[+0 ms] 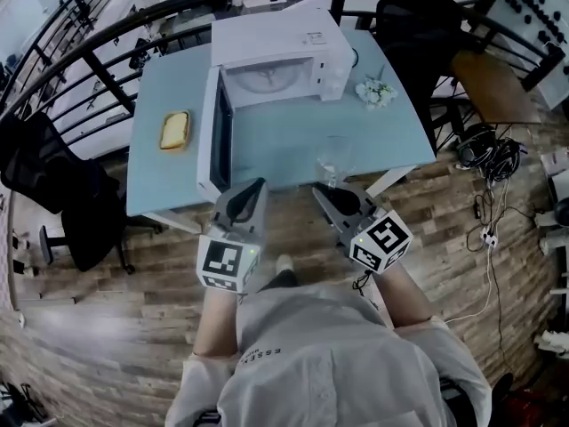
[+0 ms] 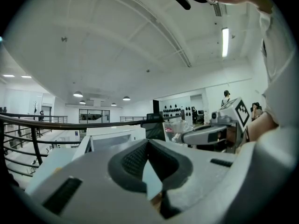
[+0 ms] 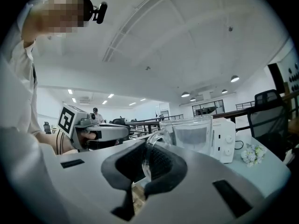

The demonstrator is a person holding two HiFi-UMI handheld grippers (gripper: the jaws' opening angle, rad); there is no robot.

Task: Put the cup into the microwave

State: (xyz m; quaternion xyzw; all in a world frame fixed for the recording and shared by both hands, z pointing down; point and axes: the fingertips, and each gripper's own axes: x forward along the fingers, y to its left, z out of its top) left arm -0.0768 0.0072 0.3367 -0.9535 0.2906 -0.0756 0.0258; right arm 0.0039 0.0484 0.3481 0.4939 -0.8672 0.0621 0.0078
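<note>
"Could you make out the cup (image 1: 334, 161)?"

"Barely. It was clear glass, faint against the blue desk (image 1: 276, 160), at its near edge and well short of the microwave (image 1: 280, 52). I couldn't tell whether it rested on the desk or hung just above it."

"Was it held?"

"Yes. The right tool (image 1: 323, 189) was clenched on its handle. The left tool (image 1: 259, 184) was closed on nothing, just beside the open door (image 1: 218, 136)."

"Anything else unclear?"

"A yellow block (image 1: 174, 130) lay on the desk's left side. It could have been sponge or bread. Only part of the microwave's inside showed."

"And the counts?"

"One cup, one microwave, two tools, one yellow block and one small bunch of flowers (image 1: 375, 92)."
</note>
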